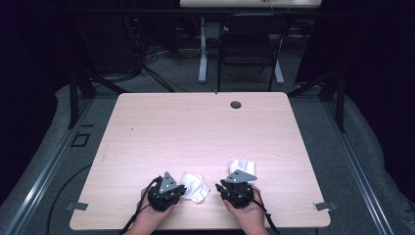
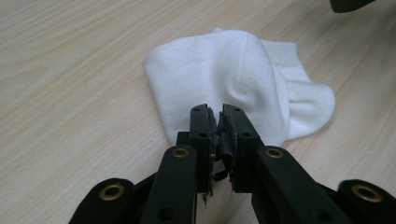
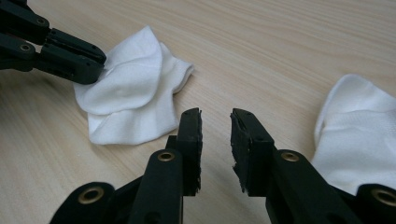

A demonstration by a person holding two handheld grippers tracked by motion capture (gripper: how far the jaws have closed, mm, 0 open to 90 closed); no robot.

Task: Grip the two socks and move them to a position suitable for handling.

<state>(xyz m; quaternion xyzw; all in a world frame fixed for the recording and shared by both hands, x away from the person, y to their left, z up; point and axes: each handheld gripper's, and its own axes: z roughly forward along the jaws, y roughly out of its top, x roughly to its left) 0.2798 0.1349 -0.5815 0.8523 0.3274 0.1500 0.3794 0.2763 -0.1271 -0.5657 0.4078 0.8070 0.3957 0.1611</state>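
Socks, 2 of them and both white, lie on the near half of the wooden table. One crumpled sock sits just ahead of the left gripper, whose jaws are pinched together on its near edge. Beside the right gripper lies the second sock (off to one side, not between the jaws), and those jaws stand apart over bare wood, holding nothing.

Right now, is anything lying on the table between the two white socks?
No. In the right gripper view, bare tabletop separates the left sock from the right sock; the right gripper, jaws apart, hovers over that gap.
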